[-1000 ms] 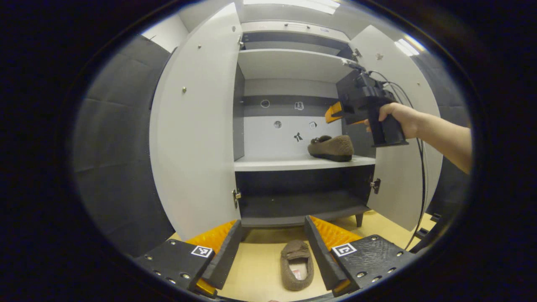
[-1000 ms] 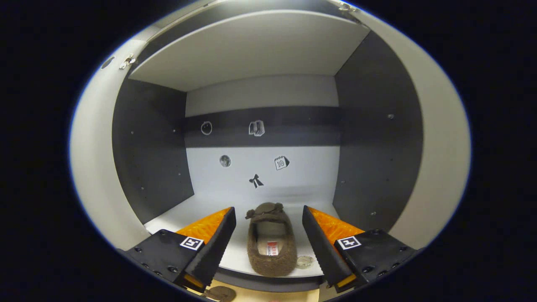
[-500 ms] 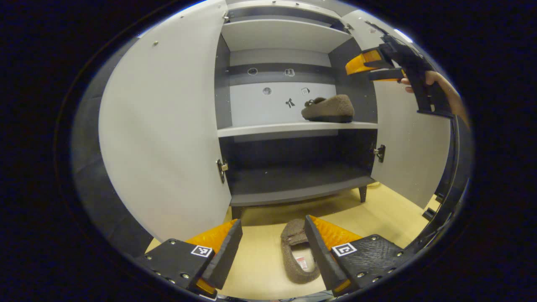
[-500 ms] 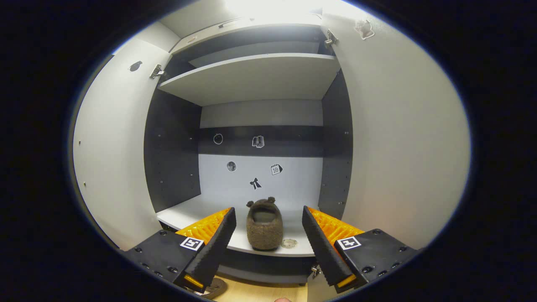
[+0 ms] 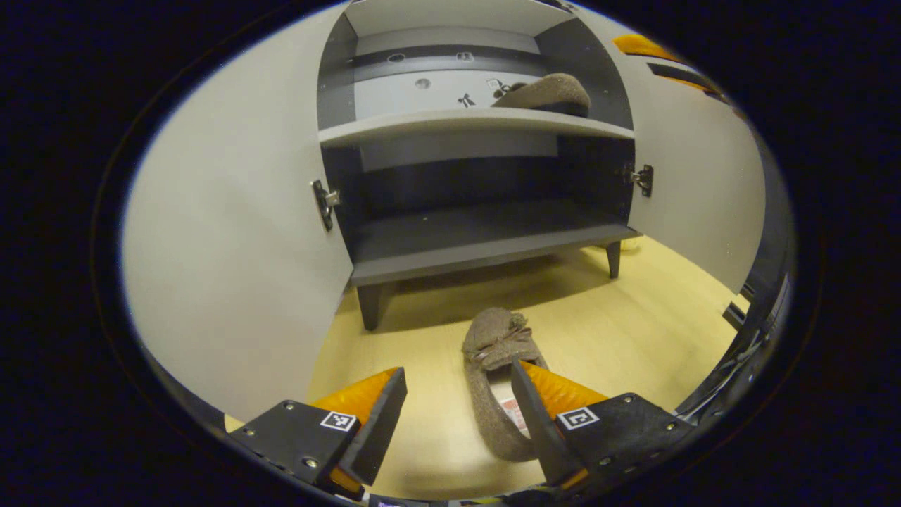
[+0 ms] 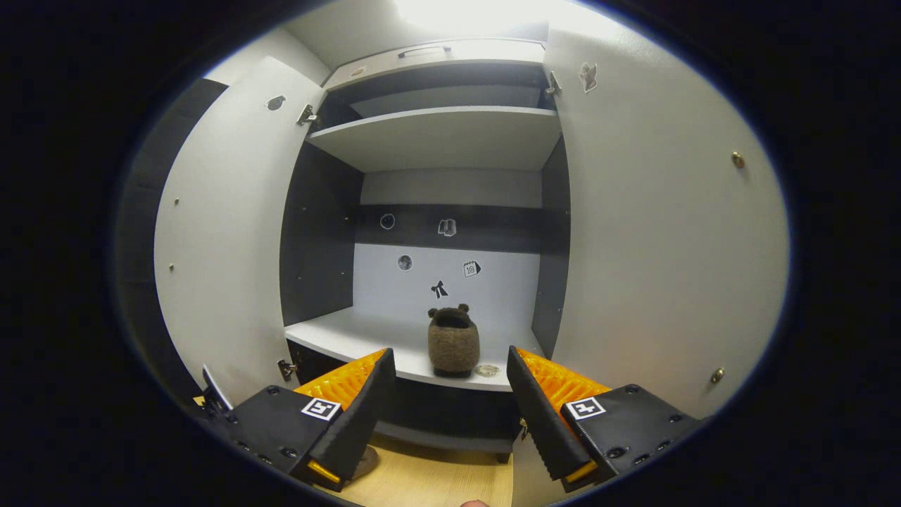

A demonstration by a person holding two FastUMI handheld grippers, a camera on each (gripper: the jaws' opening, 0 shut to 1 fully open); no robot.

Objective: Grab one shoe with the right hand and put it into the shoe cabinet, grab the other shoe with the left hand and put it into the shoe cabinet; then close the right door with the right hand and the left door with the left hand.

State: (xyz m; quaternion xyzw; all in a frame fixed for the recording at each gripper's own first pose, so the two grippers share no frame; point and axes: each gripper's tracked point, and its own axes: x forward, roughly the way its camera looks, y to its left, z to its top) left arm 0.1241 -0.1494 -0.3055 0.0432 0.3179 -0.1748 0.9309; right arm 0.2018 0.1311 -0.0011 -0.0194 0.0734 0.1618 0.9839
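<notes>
Floor shoe (image 5: 497, 380): on the floor before the cabinet (image 5: 464, 232), now partly between the left gripper (image 5: 457, 415) fingers.
Left gripper: wide, lowered closer.
Shelf shoe (image 6: 454, 341): near shelf (image 6: 352, 334) front edge.
Right gripper (image 6: 450, 408): wide, empty, backed away.

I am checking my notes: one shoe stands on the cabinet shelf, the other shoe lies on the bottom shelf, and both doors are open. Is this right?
Not quite. The other shoe lies on the floor in front of the cabinet, as the left gripper view shows. One shoe stands on the shelf, and both doors are open.
</notes>
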